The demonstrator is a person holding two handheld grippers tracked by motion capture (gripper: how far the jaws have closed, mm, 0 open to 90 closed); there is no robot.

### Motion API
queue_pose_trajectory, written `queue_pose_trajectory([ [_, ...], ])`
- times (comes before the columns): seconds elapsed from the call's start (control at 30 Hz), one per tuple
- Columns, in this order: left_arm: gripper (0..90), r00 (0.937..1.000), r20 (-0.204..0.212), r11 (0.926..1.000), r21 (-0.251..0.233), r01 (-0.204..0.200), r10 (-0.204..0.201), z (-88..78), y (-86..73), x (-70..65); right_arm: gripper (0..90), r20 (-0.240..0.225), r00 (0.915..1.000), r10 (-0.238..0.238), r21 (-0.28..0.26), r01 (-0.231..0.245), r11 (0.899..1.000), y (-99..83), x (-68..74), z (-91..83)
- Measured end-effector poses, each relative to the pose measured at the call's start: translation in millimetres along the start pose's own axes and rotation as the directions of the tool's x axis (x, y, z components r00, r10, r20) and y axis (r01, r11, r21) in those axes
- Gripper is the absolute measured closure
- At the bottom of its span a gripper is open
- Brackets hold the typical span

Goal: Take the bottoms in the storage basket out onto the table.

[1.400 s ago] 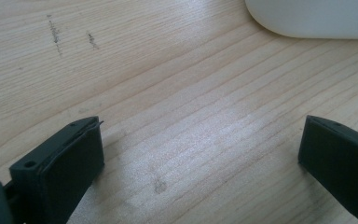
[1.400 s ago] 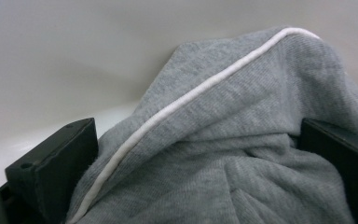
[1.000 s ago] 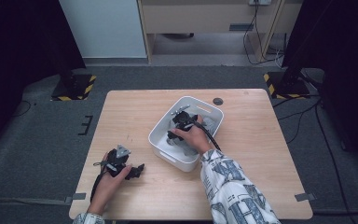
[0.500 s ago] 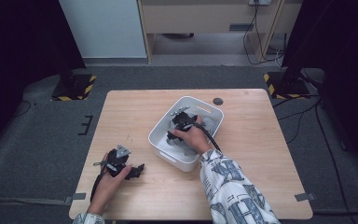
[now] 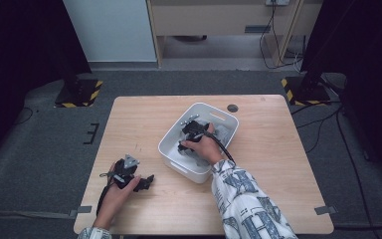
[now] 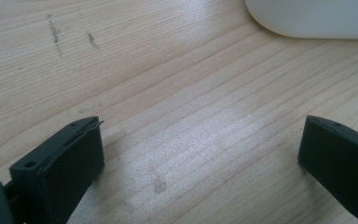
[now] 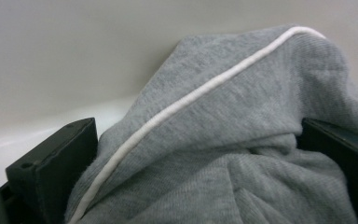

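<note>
- Right gripper (image 5: 195, 133): jaws spread around grey cloth (image 7: 223, 154) inside white bin (image 5: 171, 152), not yet clenched.
- Risk: shallow bite slips off the fold.
- Left gripper (image 5: 138, 181): released, resting on table (image 5: 273, 149).

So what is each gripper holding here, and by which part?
The right gripper straddles a fold of grey cloth in the white tub, jaws wide, not yet closed. The left gripper holds nothing.
</note>
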State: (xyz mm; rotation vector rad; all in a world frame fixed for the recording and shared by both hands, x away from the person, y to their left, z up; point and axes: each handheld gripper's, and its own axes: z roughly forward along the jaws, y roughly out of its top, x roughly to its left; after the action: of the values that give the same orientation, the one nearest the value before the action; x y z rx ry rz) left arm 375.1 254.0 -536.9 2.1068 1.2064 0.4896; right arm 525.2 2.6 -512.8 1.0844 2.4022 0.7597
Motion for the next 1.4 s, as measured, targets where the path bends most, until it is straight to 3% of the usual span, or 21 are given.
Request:
queue_pose_trajectory([
  [0.17, 0.0, 1.0, 0.0, 1.0, 0.0, 0.001, -0.001, 0.0, -0.1, -0.1, 2.8, 0.019, 0.9993, -0.033, 0.027, 0.033, 0.999, -1.1, 3.7, 3.6],
  [0.3, 0.0, 1.0, 0.0, 1.0, 0.0, 0.001, -0.001, -0.1, -0.1, -0.2, 9.5, 0.003, 0.9997, -0.025, 0.041, 0.025, 0.999, -1.1, 3.5, 3.0],
  [0.6, 0.0, 1.0, 0.0, 1.0, 0.0, 0.001, -0.001, -0.2, -0.2, -0.2, 38.9, -0.017, 0.9996, -0.023, 0.05, 0.024, 0.998, -1.8, -3.8, -4.3],
  [0.83, 0.0, 1.0, 0.0, 1.0, 0.0, 0.001, -0.001, -0.2, -0.1, -0.2, 54.2, -0.055, 0.9984, -0.011, 0.044, 0.014, 0.999, -1.2, -14.3, -9.2],
  [1.17, 0.0, 1.0, 0.001, 1.0, 0.0, 0.001, -0.001, -0.2, -0.1, -0.1, 61.9, -0.095, 0.9954, 0.005, 0.046, 0.0, 0.999, 3.4, -24.2, -20.4],
  [1.37, 0.0, 1.0, 0.001, 1.0, 0.0, 0.001, -0.001, -0.2, -0.1, -0.1, 62.8, -0.112, 0.993, 0.038, 0.013, -0.037, 0.999, 6.4, -29.4, -29.9],
  [1.4, 0.0, 1.0, 0.001, 1.0, 0.0, 0.0, 0.0, -0.2, -0.1, -0.1, 62.9, -0.12, 0.992, 0.037, -0.014, -0.039, 0.999, 8.4, -32.1, -35.7],
])
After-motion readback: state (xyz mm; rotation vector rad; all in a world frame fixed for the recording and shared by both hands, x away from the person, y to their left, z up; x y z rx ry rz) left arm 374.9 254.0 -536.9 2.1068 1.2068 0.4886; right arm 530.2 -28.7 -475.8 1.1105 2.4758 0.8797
